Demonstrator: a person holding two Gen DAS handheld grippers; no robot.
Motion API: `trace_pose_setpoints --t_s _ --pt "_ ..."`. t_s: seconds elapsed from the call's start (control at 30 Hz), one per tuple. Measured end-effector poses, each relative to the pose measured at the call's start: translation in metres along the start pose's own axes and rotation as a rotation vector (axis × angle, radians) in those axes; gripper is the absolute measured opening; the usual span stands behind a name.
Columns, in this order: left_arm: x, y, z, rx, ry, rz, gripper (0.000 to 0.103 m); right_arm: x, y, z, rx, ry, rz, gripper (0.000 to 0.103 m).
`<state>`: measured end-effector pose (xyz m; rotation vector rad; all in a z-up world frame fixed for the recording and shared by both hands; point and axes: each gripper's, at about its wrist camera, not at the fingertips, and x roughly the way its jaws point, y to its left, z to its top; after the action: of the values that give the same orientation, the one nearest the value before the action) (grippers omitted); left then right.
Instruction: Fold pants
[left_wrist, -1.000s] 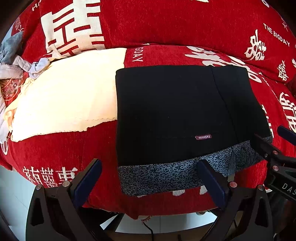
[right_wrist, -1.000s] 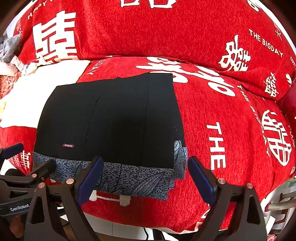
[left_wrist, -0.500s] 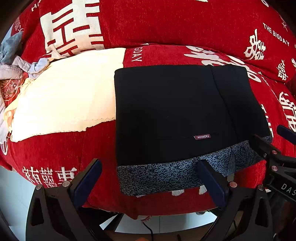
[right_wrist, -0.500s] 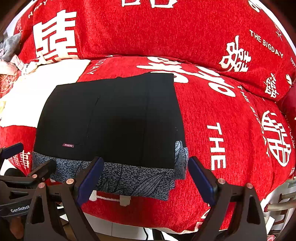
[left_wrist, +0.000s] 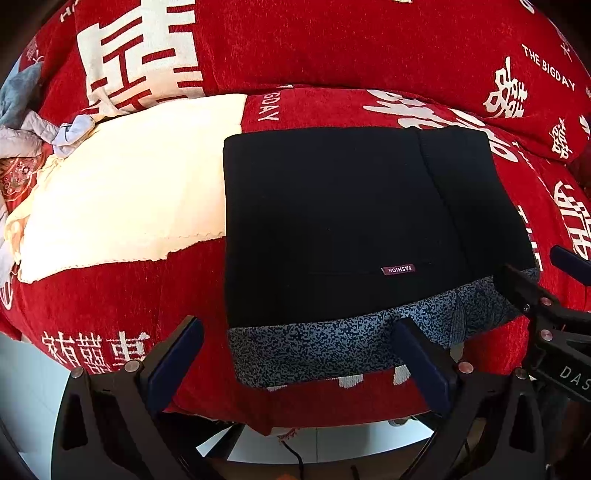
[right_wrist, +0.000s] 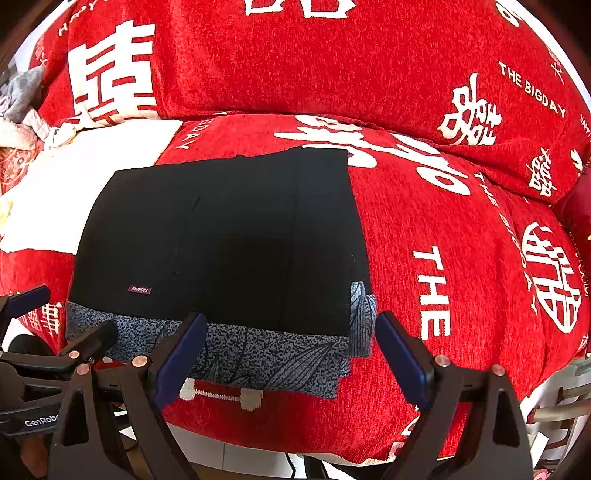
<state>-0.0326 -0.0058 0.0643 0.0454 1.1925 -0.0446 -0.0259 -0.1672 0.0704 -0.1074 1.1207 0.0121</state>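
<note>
The black pants lie folded into a flat rectangle on the red sofa seat, with a small "FASHION" label near the front. A blue-grey patterned layer shows under their front edge. My left gripper is open just in front of that edge, over its left half, holding nothing. In the right wrist view the pants and patterned layer lie ahead of my right gripper, which is open and empty at the right half. Each view also shows the other gripper: right gripper, left gripper.
A cream cloth lies on the seat left of the pants. A heap of grey and patterned clothes sits at the far left. The red backrest cushion rises behind. Pale floor shows below the seat's front edge.
</note>
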Motion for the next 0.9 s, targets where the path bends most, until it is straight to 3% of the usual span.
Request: trace_pose_setpoints --t_s 0.57,0.73,0.9 --pt "0.004 0.018 0.006 -0.053 0.012 -0.004 0.103 -0.001 -0.001 0.000 -0.002 -0.002 0.002 0.094" --pt "0.000 0.014 0.002 -0.032 -0.016 0.046 0.103 -0.001 -0.001 0.000 0.001 -0.002 0.003 0.094" --pt "-0.005 0.012 -0.004 -0.028 -0.046 0.033 0.103 -0.002 -0.003 -0.008 0.006 -0.011 -0.004 0.094"
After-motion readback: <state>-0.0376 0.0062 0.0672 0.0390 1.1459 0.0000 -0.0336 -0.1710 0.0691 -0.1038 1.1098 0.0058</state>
